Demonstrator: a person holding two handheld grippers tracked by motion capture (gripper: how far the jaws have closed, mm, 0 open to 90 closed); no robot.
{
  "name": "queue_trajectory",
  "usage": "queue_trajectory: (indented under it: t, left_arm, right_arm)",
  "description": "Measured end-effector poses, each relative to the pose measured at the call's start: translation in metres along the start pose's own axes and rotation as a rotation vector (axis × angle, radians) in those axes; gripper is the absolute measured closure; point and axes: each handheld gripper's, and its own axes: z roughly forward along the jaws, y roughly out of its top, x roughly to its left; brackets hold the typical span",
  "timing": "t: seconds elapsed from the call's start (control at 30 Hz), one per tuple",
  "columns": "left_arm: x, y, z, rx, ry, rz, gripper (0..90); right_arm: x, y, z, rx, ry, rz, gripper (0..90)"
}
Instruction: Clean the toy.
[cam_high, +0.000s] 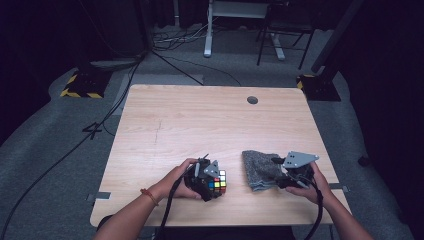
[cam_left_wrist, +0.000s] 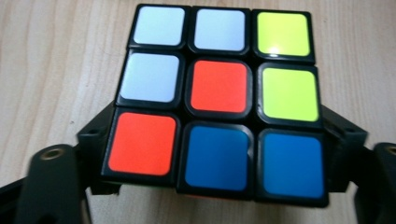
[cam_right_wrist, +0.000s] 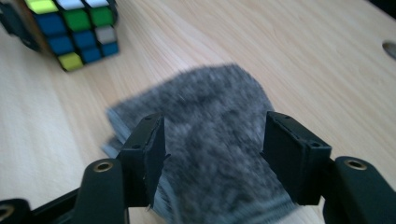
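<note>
Bench: we are working over a pale rectangular wooden bench (cam_high: 200, 120), bare apart from two things near its front edge.
Cloth: a folded grey fuzzy cloth (cam_high: 260, 169) is lying flat at front right, well apart from the cube.
Cube: a black-framed plastic puzzle cube with coloured squares (cam_high: 218, 181) is sitting at front centre.
Left hand-held gripper (cam_high: 212, 182): we are holding its jaws around the cube's sides; whether they are pressing, we cannot tell.
Right hand-held gripper (cam_right_wrist: 212, 140): we are hovering it over the cloth, jaws spread, pinching nothing.

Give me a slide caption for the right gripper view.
Right gripper open above folded grey cloth; puzzle cube beyond.
</note>
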Motion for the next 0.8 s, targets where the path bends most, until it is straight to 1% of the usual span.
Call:
queue_trajectory:
  t: [0.1,0.17,0.2,0.27,0.3,0.37,0.4,0.47,0.53,0.6,0.8]
  left_arm:
    - [0.000,-0.001,0.001,-0.009,-0.007,-0.015,19.5]
    - [-0.001,-0.001,0.001,-0.007,-0.006,-0.007,19.9]
    - [-0.002,-0.001,0.001,-0.010,-0.004,-0.002,20.5]
    - [-0.003,-0.001,0.001,-0.017,0.005,-0.003,24.3]
    - [-0.003,-0.001,0.001,-0.020,-0.003,-0.011,26.5]
    - [-0.003,-0.001,0.000,-0.018,-0.009,-0.016,27.7]
    - [-0.004,-0.002,-0.001,-0.009,-0.010,-0.014,26.2]
    - [-0.006,-0.003,-0.002,0.006,-0.004,-0.017,23.0]
    - [-0.009,-0.006,-0.005,0.016,0.005,-0.017,22.0]
    - [-0.012,-0.009,-0.008,0.020,0.012,-0.023,21.8]
    - [-0.022,-0.020,-0.018,0.037,0.035,-0.030,22.2]
  right_arm:
    - [-0.005,-0.008,0.014,0.040,0.023,0.014,39.7]
    - [-0.007,-0.012,0.024,0.062,0.054,0.024,40.4]
    - [-0.007,-0.014,0.028,0.074,0.059,0.032,40.7]
    - [-0.008,-0.018,0.036,0.091,0.060,0.035,41.9]
    - [-0.009,-0.019,0.039,0.091,0.066,0.046,42.9]
    - [-0.012,-0.021,0.041,0.075,0.079,0.076,47.7]
    - [-0.012,-0.021,0.041,0.075,0.080,0.079,49.1]
    - [-0.011,-0.021,0.040,0.076,0.082,0.071,51.3]
    - [-0.009,-0.021,0.039,0.078,0.070,0.065,51.9]
    - [-0.007,-0.021,0.038,0.079,0.068,0.061,51.9]
    - [-0.004,-0.023,0.035,0.074,0.072,0.060,50.5]
